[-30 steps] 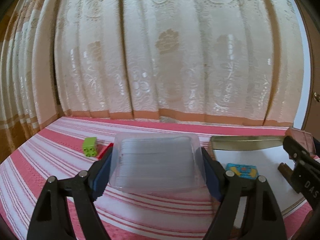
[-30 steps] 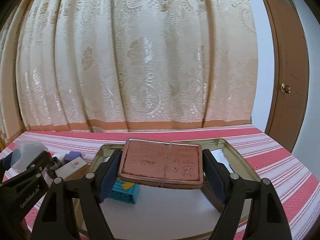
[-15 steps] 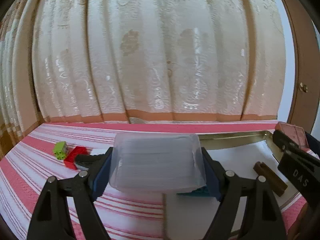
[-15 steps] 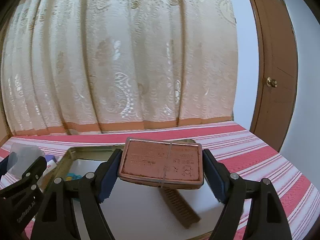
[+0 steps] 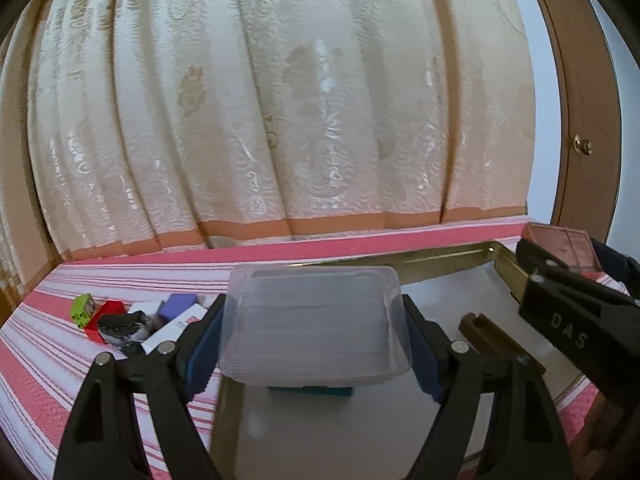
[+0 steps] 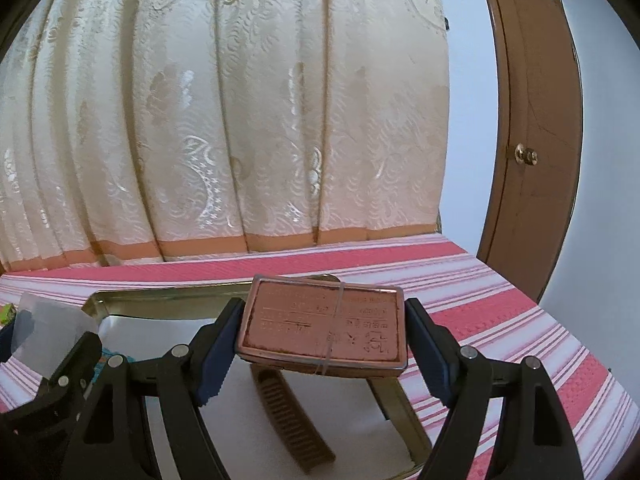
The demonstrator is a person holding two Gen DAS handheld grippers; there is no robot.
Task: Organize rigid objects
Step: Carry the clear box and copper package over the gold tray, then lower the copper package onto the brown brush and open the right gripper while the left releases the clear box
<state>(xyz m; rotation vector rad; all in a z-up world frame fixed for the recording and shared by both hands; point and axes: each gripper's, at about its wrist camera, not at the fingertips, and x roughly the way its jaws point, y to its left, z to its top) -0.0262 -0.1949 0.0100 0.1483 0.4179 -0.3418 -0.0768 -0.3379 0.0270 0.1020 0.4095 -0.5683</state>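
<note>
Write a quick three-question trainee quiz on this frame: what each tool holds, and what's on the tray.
1. True or false: the left tool is shut on a clear plastic box.
2. What does the right tool grip?
A. a green block
B. a copper-coloured tin with a rubber band round it
C. a comb
3. Fill in: the brown comb lies on the ____.

Key:
1. True; both pads press its sides.
2. B.
3. Gold-rimmed tray, on its white floor beneath the tin.
</note>
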